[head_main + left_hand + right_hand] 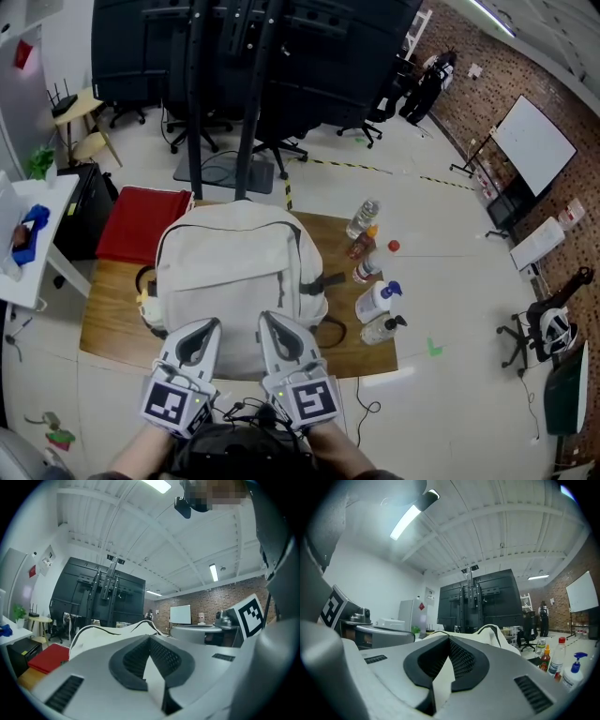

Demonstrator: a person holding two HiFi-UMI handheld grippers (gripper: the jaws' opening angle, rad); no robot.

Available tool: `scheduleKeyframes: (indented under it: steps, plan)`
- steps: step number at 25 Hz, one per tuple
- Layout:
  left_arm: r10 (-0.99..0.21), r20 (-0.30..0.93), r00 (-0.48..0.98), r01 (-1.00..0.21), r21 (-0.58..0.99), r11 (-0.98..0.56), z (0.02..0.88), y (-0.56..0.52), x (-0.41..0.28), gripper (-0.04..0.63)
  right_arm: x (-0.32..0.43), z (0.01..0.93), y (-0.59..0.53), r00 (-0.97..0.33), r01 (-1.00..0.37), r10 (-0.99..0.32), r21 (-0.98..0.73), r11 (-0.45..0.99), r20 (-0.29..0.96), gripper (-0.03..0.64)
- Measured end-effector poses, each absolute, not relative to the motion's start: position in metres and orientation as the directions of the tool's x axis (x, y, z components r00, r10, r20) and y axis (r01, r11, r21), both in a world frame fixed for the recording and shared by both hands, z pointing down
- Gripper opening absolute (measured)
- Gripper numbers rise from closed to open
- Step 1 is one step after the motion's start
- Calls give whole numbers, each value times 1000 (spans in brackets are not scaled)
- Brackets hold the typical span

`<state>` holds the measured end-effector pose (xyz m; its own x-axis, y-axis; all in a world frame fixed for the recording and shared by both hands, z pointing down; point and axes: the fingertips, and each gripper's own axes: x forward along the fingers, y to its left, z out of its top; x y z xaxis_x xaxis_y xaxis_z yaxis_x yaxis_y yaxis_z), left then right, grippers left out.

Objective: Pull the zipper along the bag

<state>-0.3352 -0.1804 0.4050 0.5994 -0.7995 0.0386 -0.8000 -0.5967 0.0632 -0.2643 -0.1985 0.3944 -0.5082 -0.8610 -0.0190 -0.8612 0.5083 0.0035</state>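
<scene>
A cream backpack lies flat on the wooden table, with a dark zipper line running down its right side. My left gripper and right gripper sit side by side over the bag's near edge. Both are held level and point away from me. In the left gripper view the left gripper has its dark ribbed pads meeting at the tip, with the backpack beyond them. The right gripper looks the same in the right gripper view, ahead of the backpack. I see nothing pinched in either.
Right of the bag stand a clear bottle, a sauce bottle, a white spray bottle and a clear pump bottle. A red box sits at the table's far left corner. A black stand rises behind the table.
</scene>
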Motion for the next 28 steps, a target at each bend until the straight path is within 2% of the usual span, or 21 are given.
scheduleKeyframes:
  steps: [6, 14, 21, 28]
  plan:
    - [-794, 48, 606, -795, 72, -602, 412, -179, -330, 14, -259, 399, -199, -489, -872, -872, -23, 489, -18, 17]
    - [-798, 52, 601, -799, 60, -598, 407, -186, -330, 14, -258, 400, -200, -493, -869, -870, 37, 493, 4, 15]
    - [-791, 56, 609, -793, 28, -609, 412, -199, -326, 14, -256, 404, -210, -491, -870, -871, 71, 488, -31, 14]
    - [-806, 72, 588, -809, 75, -583, 414, -212, -325, 14, -256, 401, -218, -477, -874, -879, 104, 474, 1, 14]
